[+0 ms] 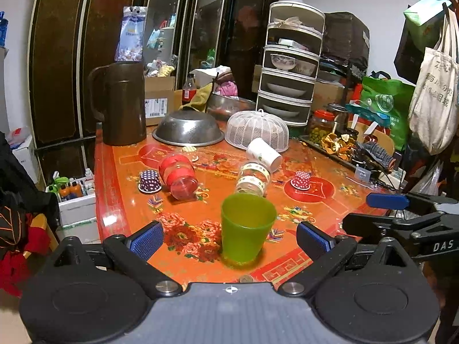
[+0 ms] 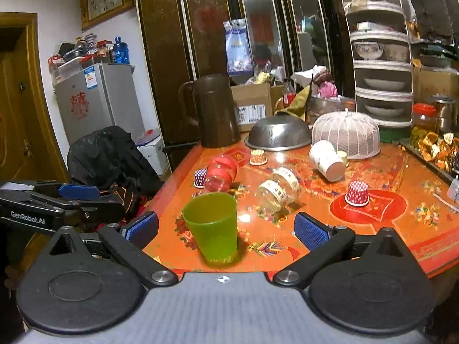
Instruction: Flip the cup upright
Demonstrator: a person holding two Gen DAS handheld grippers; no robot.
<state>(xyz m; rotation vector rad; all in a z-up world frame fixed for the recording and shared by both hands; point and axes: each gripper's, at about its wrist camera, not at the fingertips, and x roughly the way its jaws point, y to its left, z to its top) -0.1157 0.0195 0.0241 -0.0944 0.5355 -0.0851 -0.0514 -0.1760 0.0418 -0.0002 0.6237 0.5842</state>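
Left wrist shows an orange floral table (image 1: 301, 261) before dark cabinets (image 1: 71, 57).

Ahead of me, on the orange patterned table (image 1: 301, 261), a brown jug (image 1: 122, 103) stands upright at the far left. Beside it an inverted steel colander (image 1: 188, 129) and a white mesh food cover (image 1: 256, 130) rest near each other. A tiered dish rack (image 1: 289, 66) stands behind them.

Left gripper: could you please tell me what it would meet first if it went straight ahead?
Most likely the upright green cup, standing between the open fingers of the left gripper, though depth is uncertain.
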